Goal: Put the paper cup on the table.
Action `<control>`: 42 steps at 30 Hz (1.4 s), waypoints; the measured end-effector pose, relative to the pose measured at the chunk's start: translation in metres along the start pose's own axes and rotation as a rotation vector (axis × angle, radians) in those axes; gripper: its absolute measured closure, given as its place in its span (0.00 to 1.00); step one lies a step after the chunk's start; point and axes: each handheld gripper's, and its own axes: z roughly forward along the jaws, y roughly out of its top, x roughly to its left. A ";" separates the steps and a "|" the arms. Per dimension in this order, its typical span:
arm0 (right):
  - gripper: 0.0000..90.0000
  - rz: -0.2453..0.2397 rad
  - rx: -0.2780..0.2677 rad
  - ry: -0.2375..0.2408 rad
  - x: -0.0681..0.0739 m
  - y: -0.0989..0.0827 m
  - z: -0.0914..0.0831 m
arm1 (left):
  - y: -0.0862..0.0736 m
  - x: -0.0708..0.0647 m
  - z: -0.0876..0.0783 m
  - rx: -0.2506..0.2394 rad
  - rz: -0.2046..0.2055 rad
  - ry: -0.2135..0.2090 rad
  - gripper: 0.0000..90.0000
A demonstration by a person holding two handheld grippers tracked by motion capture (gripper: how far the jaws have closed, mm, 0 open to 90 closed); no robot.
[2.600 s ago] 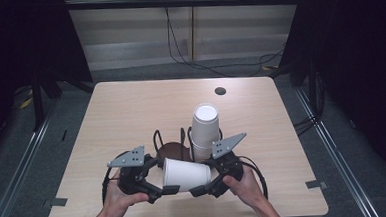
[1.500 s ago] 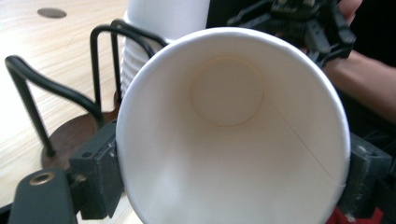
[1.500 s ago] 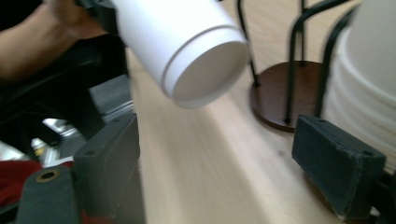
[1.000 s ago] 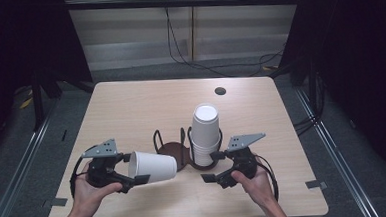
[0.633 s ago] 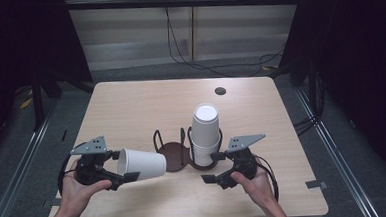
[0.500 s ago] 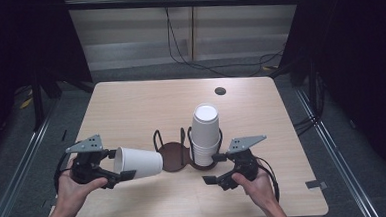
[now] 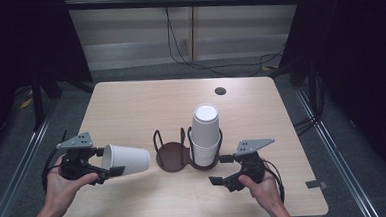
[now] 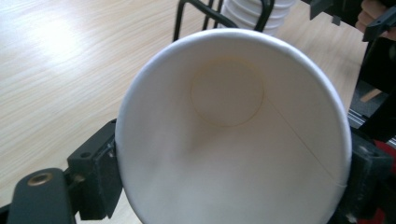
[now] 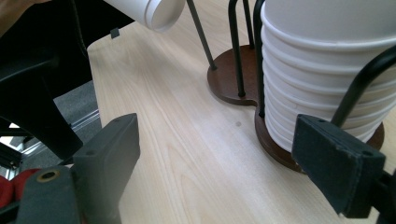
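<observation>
A single white paper cup (image 7: 126,159) lies on its side above the table's left front, and my left gripper (image 7: 108,163) is shut on its rim end. In the left gripper view the cup's open mouth (image 8: 233,130) faces the camera, with the jaws of the left gripper (image 8: 233,179) pressed on both sides. A stack of white cups (image 7: 205,135) stands upside down in the right ring of a brown two-ring wire holder (image 7: 171,154); the left ring is empty. My right gripper (image 7: 220,169) is open just in front of the stack (image 9: 327,70), apart from it, with nothing between the fingers of the right gripper (image 9: 224,158).
A small dark round spot (image 7: 220,91) sits near the table's far edge. The wooden table (image 7: 131,106) has bare room at the back and left. Black frames and cables stand on the floor beyond the table.
My left gripper has carried the cup to the left, away from the holder. The right gripper has stayed by the stack.
</observation>
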 end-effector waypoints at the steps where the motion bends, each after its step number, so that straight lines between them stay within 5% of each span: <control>1: 0.17 0.000 0.000 -0.001 0.000 0.000 0.000 | 0.001 0.002 -0.001 0.004 0.003 0.008 0.15; 10: 0.17 0.004 0.011 -0.003 -0.003 -0.002 0.001 | 0.009 0.015 -0.008 0.067 0.028 0.099 0.15; 31: 0.17 0.007 0.016 -0.002 -0.004 -0.002 0.001 | 0.044 0.035 0.007 0.168 0.059 0.178 0.15; 34: 0.17 0.002 0.023 -0.004 -0.004 -0.002 0.002 | 0.049 0.038 0.018 0.229 0.075 0.191 0.15; 42: 0.17 0.003 0.028 -0.004 -0.004 -0.003 0.002 | 0.065 0.036 0.026 0.295 0.106 0.190 0.15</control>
